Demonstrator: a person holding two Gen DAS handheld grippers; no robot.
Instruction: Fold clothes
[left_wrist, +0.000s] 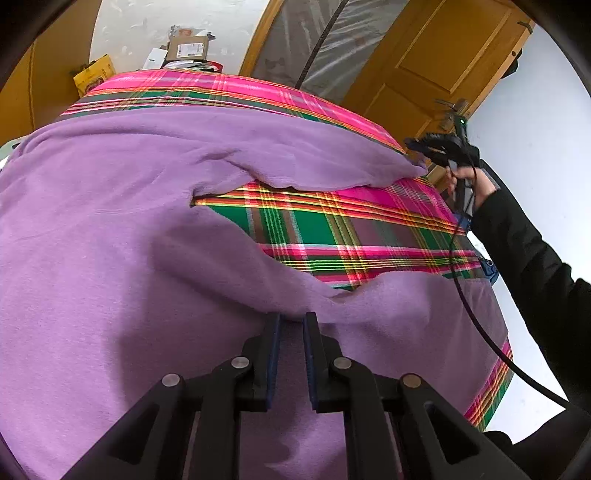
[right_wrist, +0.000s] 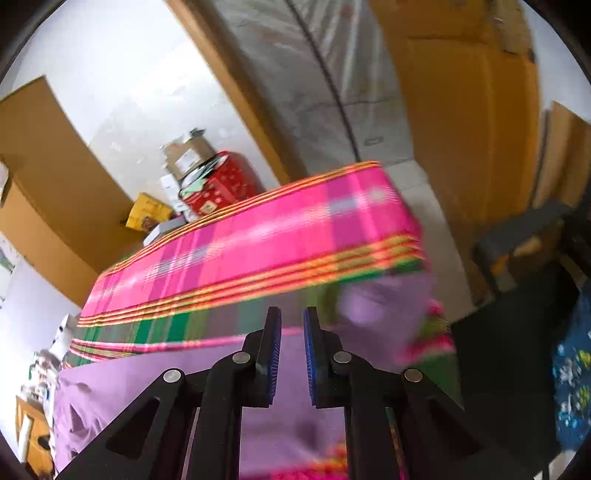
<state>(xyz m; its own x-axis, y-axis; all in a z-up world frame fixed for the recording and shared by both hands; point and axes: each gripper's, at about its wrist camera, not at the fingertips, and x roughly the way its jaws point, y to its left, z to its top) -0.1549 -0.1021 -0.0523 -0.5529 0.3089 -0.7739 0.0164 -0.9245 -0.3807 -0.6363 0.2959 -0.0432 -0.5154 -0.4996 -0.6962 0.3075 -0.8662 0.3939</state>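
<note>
A purple fleece garment lies spread over a table under a pink and green plaid cloth. One sleeve stretches right, towards the table's far right edge. My left gripper sits at a raised fold of the garment's near edge, its jaws nearly together with purple fleece between them. A hand holds my right gripper just above the sleeve's end. In the blurred right wrist view, the right gripper has narrow jaws with nothing between them, over the garment and plaid cloth.
A black sleeve and a black cable run along the table's right side. Cardboard boxes and a yellow box stand behind the table, with a red box among them. A wooden door is at the back right.
</note>
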